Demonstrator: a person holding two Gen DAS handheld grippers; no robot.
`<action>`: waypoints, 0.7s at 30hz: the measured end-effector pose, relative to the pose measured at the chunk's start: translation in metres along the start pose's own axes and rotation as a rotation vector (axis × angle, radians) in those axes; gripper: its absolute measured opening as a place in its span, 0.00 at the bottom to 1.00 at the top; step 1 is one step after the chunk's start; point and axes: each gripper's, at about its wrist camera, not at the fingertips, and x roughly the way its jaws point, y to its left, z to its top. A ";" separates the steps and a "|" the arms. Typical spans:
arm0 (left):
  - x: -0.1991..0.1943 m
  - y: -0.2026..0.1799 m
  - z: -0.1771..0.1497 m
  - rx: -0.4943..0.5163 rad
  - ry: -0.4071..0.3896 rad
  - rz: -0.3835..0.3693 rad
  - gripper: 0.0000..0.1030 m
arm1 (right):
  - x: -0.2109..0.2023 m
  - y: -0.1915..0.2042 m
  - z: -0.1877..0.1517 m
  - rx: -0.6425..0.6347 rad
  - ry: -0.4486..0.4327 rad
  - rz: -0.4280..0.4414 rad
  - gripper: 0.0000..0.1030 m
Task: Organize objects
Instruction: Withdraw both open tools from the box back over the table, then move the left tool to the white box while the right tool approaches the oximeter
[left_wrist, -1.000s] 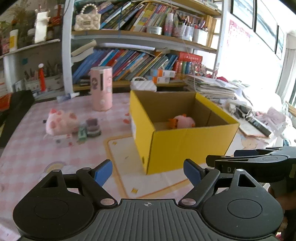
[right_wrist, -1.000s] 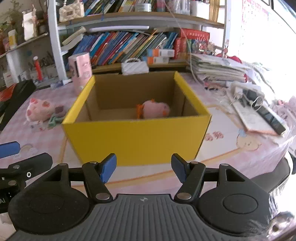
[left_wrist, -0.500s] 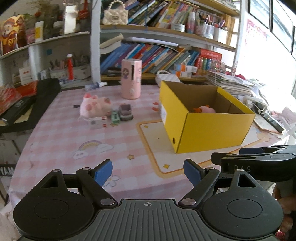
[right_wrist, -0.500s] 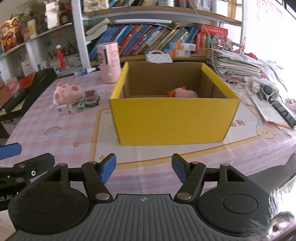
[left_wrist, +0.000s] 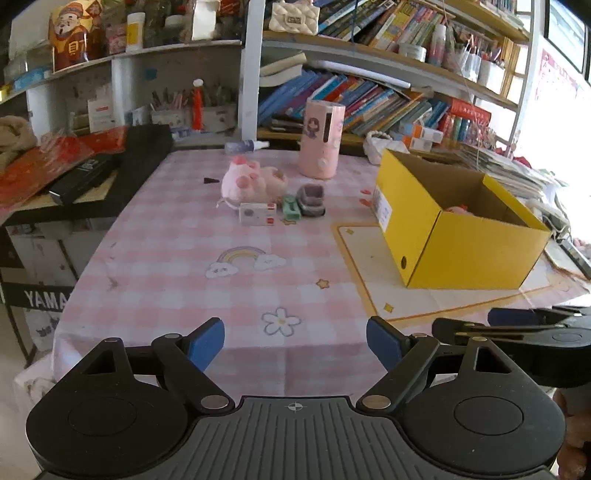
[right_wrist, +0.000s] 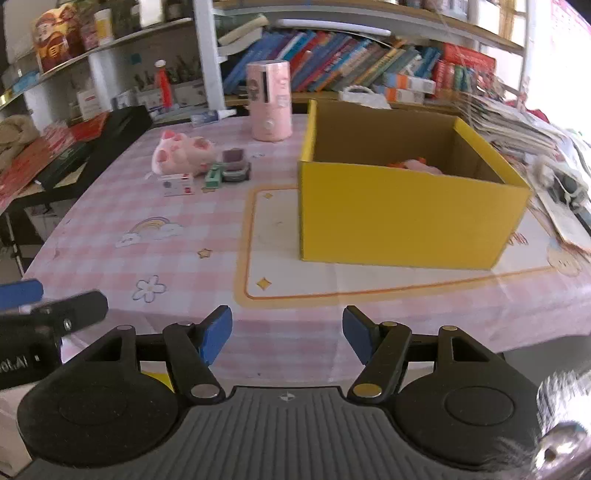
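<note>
Inside, a pink plush toy is seen low in the yellow box, which is set on the tabletop's right half. Toward the far edge a second pink plush is grouped with a small white box, a green item and a grey toy car; a pink cylinder stands behind. Left gripper and right gripper are held wide open, empty, over the near edge.
</note>
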 end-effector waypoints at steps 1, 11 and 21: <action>-0.001 0.001 0.000 0.008 0.002 -0.001 0.84 | 0.001 0.002 0.000 -0.001 0.003 0.007 0.62; -0.009 0.021 0.007 0.035 -0.032 0.016 0.84 | 0.003 0.026 0.012 -0.006 -0.043 0.027 0.62; -0.003 0.033 0.009 0.022 -0.008 0.009 0.84 | 0.000 0.038 0.019 0.002 -0.046 0.004 0.62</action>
